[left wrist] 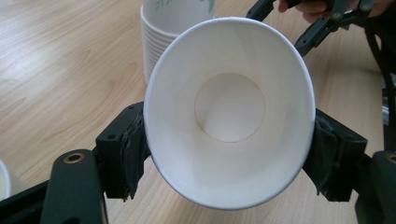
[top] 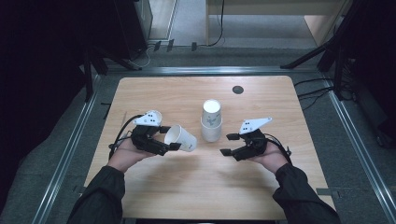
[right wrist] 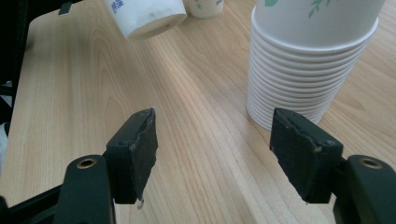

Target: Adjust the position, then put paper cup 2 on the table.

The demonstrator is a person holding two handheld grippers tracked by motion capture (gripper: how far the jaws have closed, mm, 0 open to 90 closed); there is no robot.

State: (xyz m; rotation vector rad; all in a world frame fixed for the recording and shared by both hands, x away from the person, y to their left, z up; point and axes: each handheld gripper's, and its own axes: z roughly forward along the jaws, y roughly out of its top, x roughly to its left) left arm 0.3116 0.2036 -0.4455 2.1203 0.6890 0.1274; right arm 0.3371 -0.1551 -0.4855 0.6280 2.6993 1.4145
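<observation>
My left gripper (top: 169,138) is shut on a white paper cup (top: 182,138), held on its side above the wooden table (top: 187,186). In the left gripper view the cup (left wrist: 229,107) turns its open mouth to the camera, and both pads (left wrist: 133,149) press on its wall. An upside-down stack of white paper cups (top: 211,122) with a green print stands at the table's middle. My right gripper (top: 226,144) is just right of the stack, open and with nothing in it. In the right gripper view the gripper (right wrist: 215,149) points past the stack (right wrist: 313,60), with bare table between its jaws.
Another single cup (top: 155,115) stands behind my left hand and also appears far off as a small cup (right wrist: 205,7). A dark round hole (top: 238,89) is in the tabletop at the back. Metal rails and black stands surround the table.
</observation>
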